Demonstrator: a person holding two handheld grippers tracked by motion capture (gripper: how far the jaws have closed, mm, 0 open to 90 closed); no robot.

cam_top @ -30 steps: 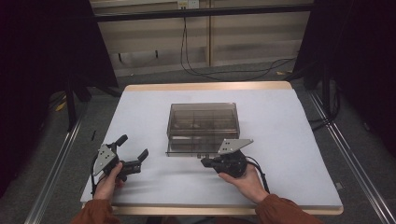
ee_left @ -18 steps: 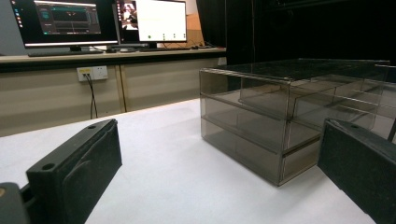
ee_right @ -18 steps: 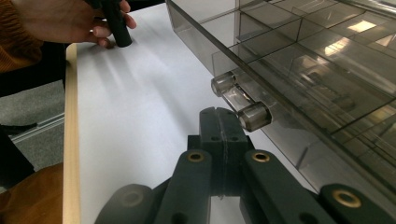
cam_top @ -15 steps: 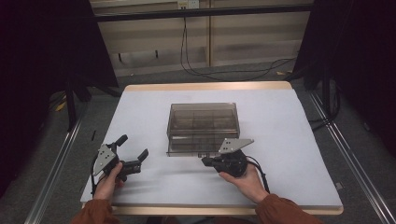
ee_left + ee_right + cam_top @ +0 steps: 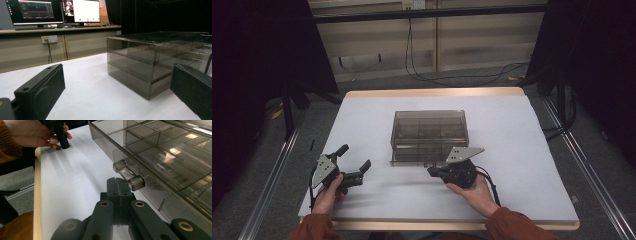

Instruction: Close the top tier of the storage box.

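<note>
Dim, dark-edged room, evenly lit white table [image 5: 522, 150] (soft shadows), slight blur.

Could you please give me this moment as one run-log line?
left gripper: open, empty, resting on table | right gripper: shut, tips beside drawer handle | drawer box: bottom drawer pulled out slightly

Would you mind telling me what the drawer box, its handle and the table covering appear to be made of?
The drawer box looks like smoke-tinted clear plastic, probably acrylic: the dividers show through its glossy walls, which reflect light. Its handle seems to be clear moulded plastic, a see-through bar with round ends. The table covering looks like matte white paper or sheet, without glare; which one is hard to tell. Its exposed edge looks like pale wood.
</note>
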